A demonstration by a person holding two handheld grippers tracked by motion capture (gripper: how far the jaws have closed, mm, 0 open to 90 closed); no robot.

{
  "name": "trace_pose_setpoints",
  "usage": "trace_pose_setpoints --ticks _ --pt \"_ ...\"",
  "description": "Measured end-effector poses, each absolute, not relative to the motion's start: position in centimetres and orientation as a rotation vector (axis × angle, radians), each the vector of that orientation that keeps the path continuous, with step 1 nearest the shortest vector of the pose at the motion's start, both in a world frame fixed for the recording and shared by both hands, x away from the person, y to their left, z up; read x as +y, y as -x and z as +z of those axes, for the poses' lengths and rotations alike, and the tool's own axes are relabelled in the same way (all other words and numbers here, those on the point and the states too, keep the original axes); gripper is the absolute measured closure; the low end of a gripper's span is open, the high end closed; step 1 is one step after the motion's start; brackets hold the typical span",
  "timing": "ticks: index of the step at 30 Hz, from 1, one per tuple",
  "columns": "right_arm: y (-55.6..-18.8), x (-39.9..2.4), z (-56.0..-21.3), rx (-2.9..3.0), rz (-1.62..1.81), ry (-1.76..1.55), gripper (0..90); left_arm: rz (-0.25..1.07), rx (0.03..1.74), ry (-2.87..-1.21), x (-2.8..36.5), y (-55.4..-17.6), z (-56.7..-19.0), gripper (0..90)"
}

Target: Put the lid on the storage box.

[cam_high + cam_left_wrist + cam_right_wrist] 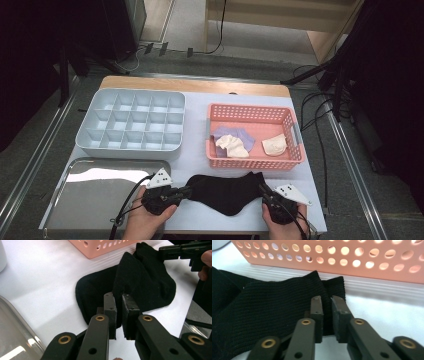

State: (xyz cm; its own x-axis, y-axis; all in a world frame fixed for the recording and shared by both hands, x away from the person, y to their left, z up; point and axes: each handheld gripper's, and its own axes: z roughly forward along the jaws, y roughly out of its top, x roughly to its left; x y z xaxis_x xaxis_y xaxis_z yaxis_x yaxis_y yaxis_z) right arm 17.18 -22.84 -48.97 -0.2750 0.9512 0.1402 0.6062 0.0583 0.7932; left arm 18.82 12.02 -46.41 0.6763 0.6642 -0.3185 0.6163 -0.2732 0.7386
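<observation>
Table (200,145) evenly and brightly lit from above; surroundings fall to near black at both sides. Strong glare on the metal tray (100,175). High view soft, low in detail. Gripper views sharper on the sock (262,315); basket (337,257) slightly blurred, with soft shadows beneath.

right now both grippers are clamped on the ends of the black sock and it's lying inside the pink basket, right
Not quite. The black sock lies on the table in front of the pink basket, not inside it; the high view shows this. The rest holds: the left gripper and the right gripper each have their jaws shut on one end of it.
</observation>
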Motion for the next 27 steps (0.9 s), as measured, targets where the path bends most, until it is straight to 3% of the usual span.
trace_pose_setpoints --ticks 10,17,23,25,27 --pt "-15.8 -24.1 -47.1 1.851 1.184 -1.551 84.1 0.021 0.990 -1.953 12.6 -18.8 -46.1 85.4" --pt "-14.0 -25.5 -46.2 1.851 1.226 -1.566 84.6 -0.092 0.957 -1.941 12.9 -18.5 -45.7 85.8" --pt "-13.1 -27.0 -47.2 1.863 1.238 -1.627 84.7 -0.087 0.965 -2.001 12.3 -18.4 -46.6 85.4" --pt "-13.6 -27.0 -48.0 1.882 1.235 -1.646 82.6 -0.026 0.996 -2.019 12.0 -18.4 -47.2 82.4" --pt "-13.9 -26.8 -48.4 1.881 1.212 -1.634 76.2 0.038 1.034 -2.017 12.0 -18.4 -47.4 72.0"
